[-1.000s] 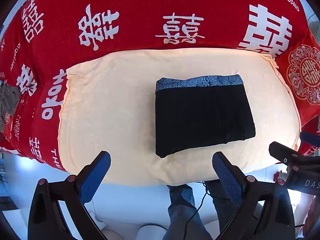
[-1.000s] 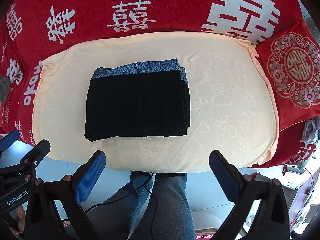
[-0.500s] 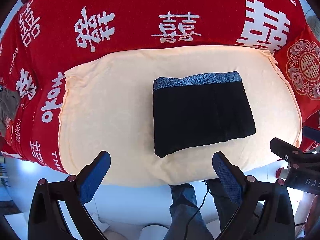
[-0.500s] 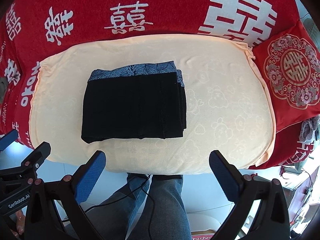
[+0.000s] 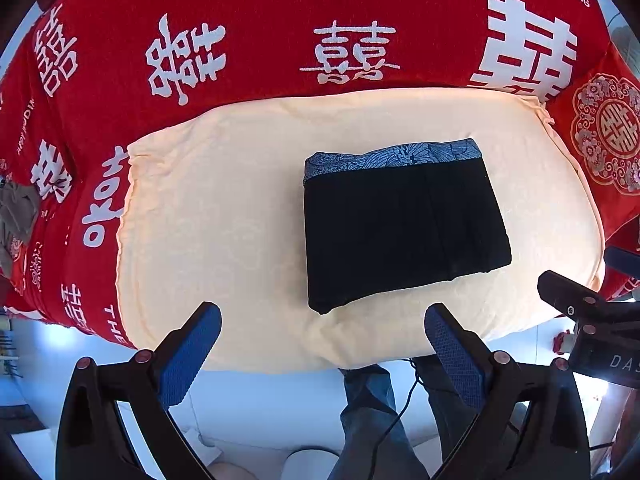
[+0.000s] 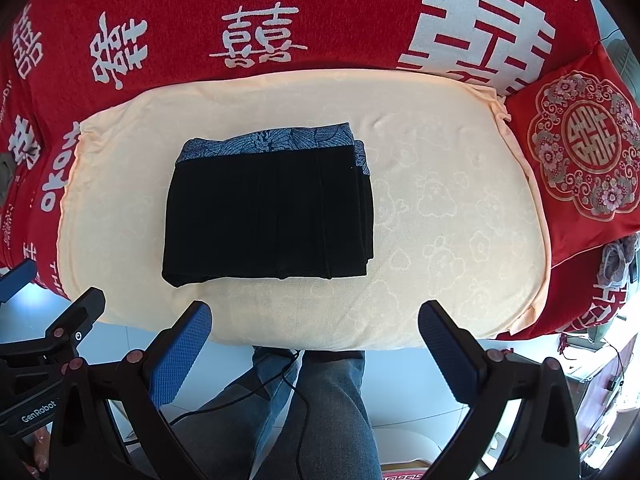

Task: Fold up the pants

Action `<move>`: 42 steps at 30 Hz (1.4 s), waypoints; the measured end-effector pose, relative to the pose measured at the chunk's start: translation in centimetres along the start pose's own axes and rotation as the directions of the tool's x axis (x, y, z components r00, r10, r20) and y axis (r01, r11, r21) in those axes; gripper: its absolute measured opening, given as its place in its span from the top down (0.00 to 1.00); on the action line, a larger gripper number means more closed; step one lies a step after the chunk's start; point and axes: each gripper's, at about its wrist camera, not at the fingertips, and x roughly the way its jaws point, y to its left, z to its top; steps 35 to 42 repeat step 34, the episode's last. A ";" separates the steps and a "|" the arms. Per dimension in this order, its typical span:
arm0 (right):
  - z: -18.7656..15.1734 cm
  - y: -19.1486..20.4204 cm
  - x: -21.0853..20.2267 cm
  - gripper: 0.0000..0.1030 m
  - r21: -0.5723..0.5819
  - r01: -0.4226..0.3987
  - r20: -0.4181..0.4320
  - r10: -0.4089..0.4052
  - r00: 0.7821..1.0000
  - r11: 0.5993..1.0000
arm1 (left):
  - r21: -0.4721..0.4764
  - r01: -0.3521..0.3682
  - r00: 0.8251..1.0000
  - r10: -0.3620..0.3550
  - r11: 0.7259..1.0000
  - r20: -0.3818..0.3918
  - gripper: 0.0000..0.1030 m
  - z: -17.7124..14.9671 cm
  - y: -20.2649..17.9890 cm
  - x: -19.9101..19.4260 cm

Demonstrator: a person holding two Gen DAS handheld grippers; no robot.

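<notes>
In the left wrist view, the pants (image 5: pixel 404 220) lie folded into a compact black rectangle on a peach towel (image 5: pixel 216 216), right of the towel's middle and closer to its right edge. Their blue patterned waistband (image 5: pixel 392 158) runs along the side nearest the towel's far edge. The towel is spread over a red blanket (image 5: pixel 280 8) printed with large white characters. The left gripper (image 5: pixel 322 330) hangs over the towel's near edge with its jaws spread wide and nothing between them; its blue fingertips (image 5: pixel 192 350) are clear of the pants. The right gripper (image 5: pixel 584 308) shows partly at the right, past the towel's near right corner; from here its opening cannot be judged. Below the near edge, the person's legs in jeans (image 5: pixel 372 412) and a thin black cable (image 5: pixel 400 412) are visible.

In the right wrist view, the pants (image 6: pixel 268 212) sit left of the towel's (image 6: pixel 440 200) middle, with the layered edges of the fold stacked on their right side and the waistband (image 6: pixel 272 140) again on the far side. The right gripper (image 6: pixel 314 330) hovers at the near edge, jaws wide apart and empty, apart from the pants. A red cushion (image 6: pixel 580 148) with a round ornamental pattern lies beside the towel's far right corner. The left gripper (image 6: pixel 48 320) shows partly at the left.
</notes>
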 end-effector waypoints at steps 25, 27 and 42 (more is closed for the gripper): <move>0.7 0.6 0.6 0.00 -0.025 0.004 -0.018 -0.004 1.000 1.000 | -0.019 0.004 1.000 -0.004 1.000 -0.003 0.01 0.3 0.2 0.3; 0.7 0.7 0.6 0.00 -0.025 0.004 -0.018 -0.004 1.000 1.000 | -0.020 0.008 1.000 -0.008 1.000 -0.006 0.01 0.4 0.2 0.4; 0.9 0.5 0.7 0.00 -0.028 0.005 -0.020 -0.006 1.000 1.000 | -0.010 0.030 1.000 -0.030 1.000 0.006 0.01 0.5 -0.1 0.0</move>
